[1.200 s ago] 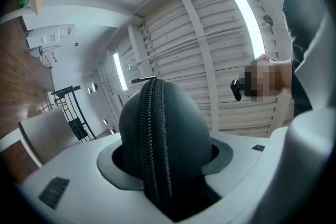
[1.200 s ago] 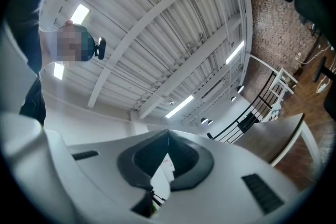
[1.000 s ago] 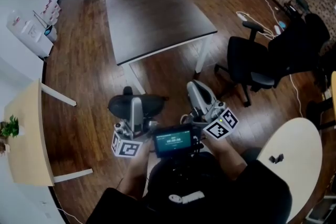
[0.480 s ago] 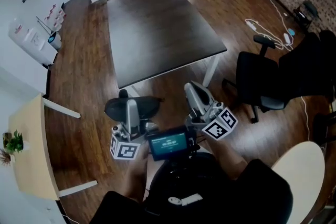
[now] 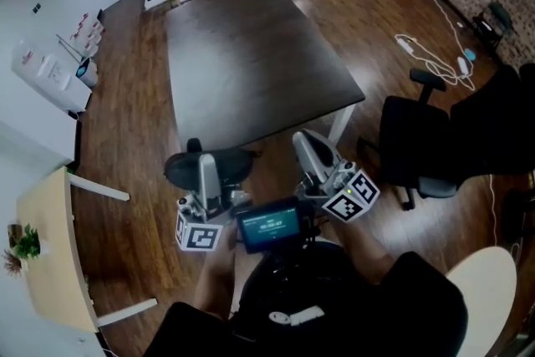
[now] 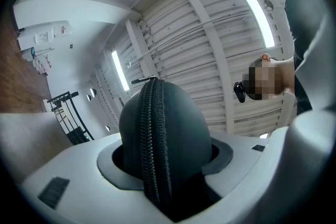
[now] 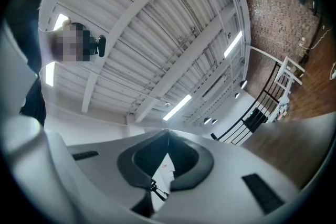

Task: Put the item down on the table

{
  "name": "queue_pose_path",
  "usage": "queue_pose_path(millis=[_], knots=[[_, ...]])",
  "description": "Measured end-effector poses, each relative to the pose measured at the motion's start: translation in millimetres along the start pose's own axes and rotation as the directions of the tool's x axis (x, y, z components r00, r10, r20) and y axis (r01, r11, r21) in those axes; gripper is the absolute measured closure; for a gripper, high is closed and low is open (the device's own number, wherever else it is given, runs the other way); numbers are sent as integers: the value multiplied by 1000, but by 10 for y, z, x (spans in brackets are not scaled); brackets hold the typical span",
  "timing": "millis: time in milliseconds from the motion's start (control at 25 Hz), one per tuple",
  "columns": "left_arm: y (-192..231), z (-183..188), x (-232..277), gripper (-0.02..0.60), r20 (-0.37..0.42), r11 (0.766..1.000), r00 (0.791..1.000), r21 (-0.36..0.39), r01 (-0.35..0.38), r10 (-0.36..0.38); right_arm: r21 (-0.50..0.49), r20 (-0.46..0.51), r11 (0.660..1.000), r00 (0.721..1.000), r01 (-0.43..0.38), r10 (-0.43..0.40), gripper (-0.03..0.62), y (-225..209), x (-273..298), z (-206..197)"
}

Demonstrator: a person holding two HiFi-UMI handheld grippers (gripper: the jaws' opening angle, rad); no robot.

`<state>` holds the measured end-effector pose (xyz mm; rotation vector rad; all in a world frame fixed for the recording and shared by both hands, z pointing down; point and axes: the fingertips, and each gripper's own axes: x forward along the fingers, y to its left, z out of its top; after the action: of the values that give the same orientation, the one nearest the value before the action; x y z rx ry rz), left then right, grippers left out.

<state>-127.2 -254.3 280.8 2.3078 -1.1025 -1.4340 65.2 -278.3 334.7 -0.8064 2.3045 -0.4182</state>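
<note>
Left fingers (image 6: 79, 168) stand wide apart and clamp a dark zip case (image 6: 163, 139) on both sides, zip seam facing the camera, so the left gripper (image 5: 206, 178) has the item. The right gripper (image 5: 313, 156) has its jaws fully together; a tiny dark clip-like bit shows low in the slit, and I cannot tell what it is, so I call that gripper empty. Both grippers are tipped up: their views show ceiling beams and strip lights. In the head view the case hangs in the air close to the person's body, just short of the near edge of the dark table (image 5: 251, 54), over the wood floor and not touching the top. Step in hand, as I judge it: carrying the case to the table, with the put-down not yet started. The next move calls for bringing the left gripper out over the bare tabletop, tipping it down, lowering until the case rests on the top, then spreading the jaws and backing off. The right gripper has no job here. Counts: one case, two grippers, one dark table, one small screen (image 5: 269, 226) between the grippers, one pale table (image 5: 50, 263) at the left with one plant (image 5: 25, 242), one pale round table (image 5: 493, 297) at lower right, and black chairs (image 5: 418, 155) at the right, two as far as I can tell since they overlap.
</note>
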Motion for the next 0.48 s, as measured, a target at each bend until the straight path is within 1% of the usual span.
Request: queue_pose_path(millis=[80,200,400,480], knots=[[79,-61,59,324,3,1000,1000,7,-12,12,9,-3,1000,1000,3,-3,591,-145,25,19],[173,-114,114,324,6,999,1000,39,-29,29,22,-10,1000,1000,1,-1,591,-315,64,26],[363,-197,265,324,11,998,999,55,-43,43,34,-10,999,1000,-6,7,591,-525,175,35],[490,-224,349,324,6,997,999,48,-52,52,41,-27,999,1000,-2,3,591,-599,255,-29]])
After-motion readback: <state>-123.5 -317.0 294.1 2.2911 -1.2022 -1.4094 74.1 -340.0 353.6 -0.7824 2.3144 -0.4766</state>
